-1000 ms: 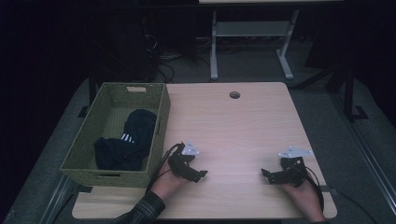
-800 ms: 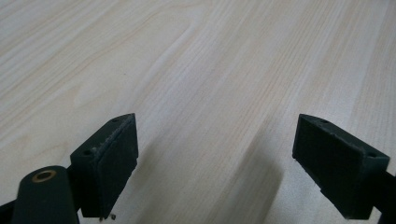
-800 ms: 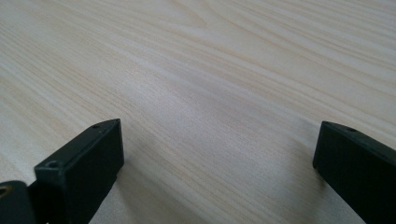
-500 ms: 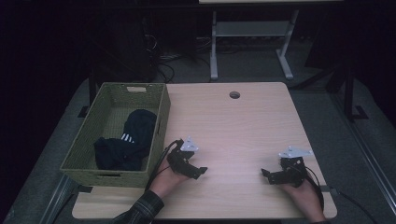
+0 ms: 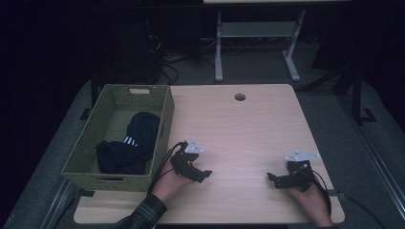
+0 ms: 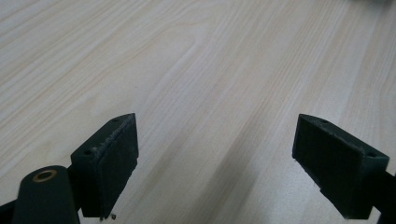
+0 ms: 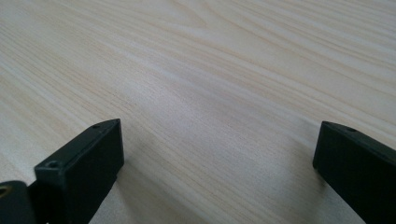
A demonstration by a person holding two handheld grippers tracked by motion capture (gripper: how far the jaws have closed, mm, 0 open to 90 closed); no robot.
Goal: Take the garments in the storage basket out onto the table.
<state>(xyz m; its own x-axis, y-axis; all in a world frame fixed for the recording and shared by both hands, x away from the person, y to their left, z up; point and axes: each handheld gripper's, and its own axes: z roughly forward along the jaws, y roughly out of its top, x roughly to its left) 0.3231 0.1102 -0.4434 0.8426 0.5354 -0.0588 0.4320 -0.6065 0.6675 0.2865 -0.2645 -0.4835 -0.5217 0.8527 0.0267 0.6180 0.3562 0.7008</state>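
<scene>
While both jaws gaped empty, the left hand-held gripper (image 5: 203, 173) and right hand-held gripper (image 5: 272, 177) rested on the pale wooden bench (image 5: 248, 129), beside the green woven basket (image 5: 165, 114) of dark clothes (image 5: 131, 145), seemingly awaiting work.

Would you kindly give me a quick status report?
Left gripper and right gripper open, empty, over table. Dark clothes in basket. Nothing in the way.

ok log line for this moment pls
left gripper open, empty | right gripper open, empty | both low over table | dark clothes in basket
</scene>
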